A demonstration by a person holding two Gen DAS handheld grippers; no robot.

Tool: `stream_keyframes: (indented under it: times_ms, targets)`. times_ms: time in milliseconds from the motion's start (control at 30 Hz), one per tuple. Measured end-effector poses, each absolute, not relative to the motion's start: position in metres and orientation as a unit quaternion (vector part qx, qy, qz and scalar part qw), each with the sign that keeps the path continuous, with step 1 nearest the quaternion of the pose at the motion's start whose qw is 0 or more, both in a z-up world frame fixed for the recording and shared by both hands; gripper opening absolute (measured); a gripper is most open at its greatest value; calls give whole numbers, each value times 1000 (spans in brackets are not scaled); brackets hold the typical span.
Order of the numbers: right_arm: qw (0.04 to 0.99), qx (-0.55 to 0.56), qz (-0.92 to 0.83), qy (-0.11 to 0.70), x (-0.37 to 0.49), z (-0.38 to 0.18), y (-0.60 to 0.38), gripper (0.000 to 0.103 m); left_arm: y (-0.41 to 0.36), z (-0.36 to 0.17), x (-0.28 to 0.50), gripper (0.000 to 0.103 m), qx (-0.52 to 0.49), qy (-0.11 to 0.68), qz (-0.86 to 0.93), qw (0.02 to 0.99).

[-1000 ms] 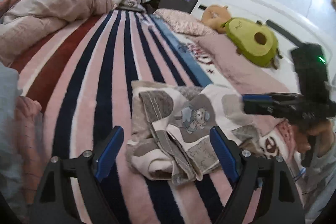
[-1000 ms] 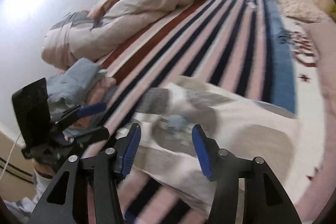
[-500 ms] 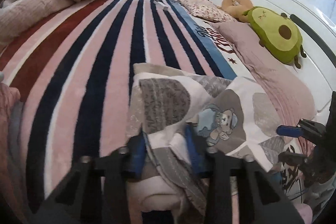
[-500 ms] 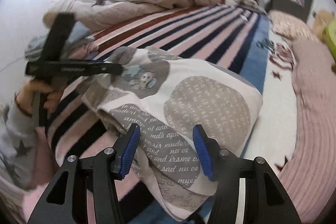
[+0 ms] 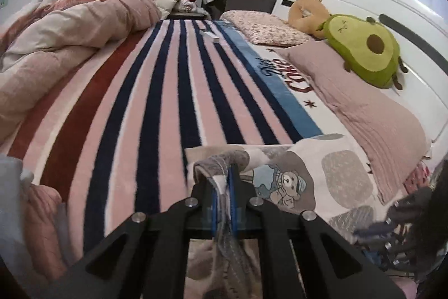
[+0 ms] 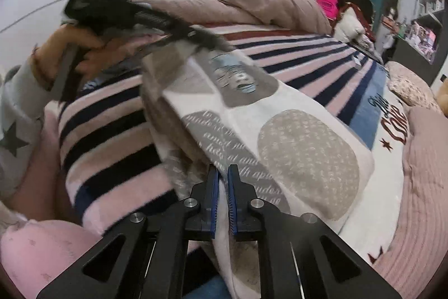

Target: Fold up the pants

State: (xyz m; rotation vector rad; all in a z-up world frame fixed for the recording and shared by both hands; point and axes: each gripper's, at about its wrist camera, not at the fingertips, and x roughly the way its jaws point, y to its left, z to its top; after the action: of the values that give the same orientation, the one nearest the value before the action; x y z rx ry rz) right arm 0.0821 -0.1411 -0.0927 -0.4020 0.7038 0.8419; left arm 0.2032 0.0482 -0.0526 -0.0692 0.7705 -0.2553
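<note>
The pants (image 5: 313, 175) are white with grey patches and a bear print, lying on the striped blanket (image 5: 168, 108). My left gripper (image 5: 224, 195) is shut on a bunched grey edge of them, which hangs down between the blue pads. In the right wrist view the pants (image 6: 280, 131) stretch from near to far. My right gripper (image 6: 221, 187) is shut on their near edge. The left gripper (image 6: 179, 32) shows blurred at the far end, holding the pants up. The right gripper (image 5: 392, 223) shows blurred at the lower right of the left wrist view.
A crumpled pink duvet (image 5: 64, 46) lies along the left of the bed. A pink pillow (image 5: 358, 108), an avocado plush (image 5: 364, 49) and a floral pillow (image 5: 266, 30) lie by the white headboard. Folded clothes (image 5: 33, 220) sit at the near left. Shelves stand at the far end.
Both grippers have gone from open to shut on the pants. The left one has lifted its edge off the blanket; the pants now stretch between the two grippers.
</note>
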Motion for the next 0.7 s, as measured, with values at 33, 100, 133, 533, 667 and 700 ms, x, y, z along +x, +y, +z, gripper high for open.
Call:
stream_keyframes:
  times_ms: [33,100,133,533,667,700]
  targets:
    - [831,-182,404,336,82,-92,-141,2,48,-56,206,7,-28,381,-123,916]
    - [826,-176,409,346,83,-93,-141,2,48,-67,210,7,-14,393,-117,912]
    - [823,-177,408,352,83,-94,-141,2,47,-73,212,10,-11,400,-114,909]
    - [848,-96,381,355,100,-56,-171,36,69,-64,191,71,-63,376,-143,913]
    - [882,-114,290,353,119,-51,-181,51,62,-77,199,71,-63,398,-132,906]
    - [888,-105,266,359,125,-53,-185,57,61,-82,201,71,-63,407,-128,902]
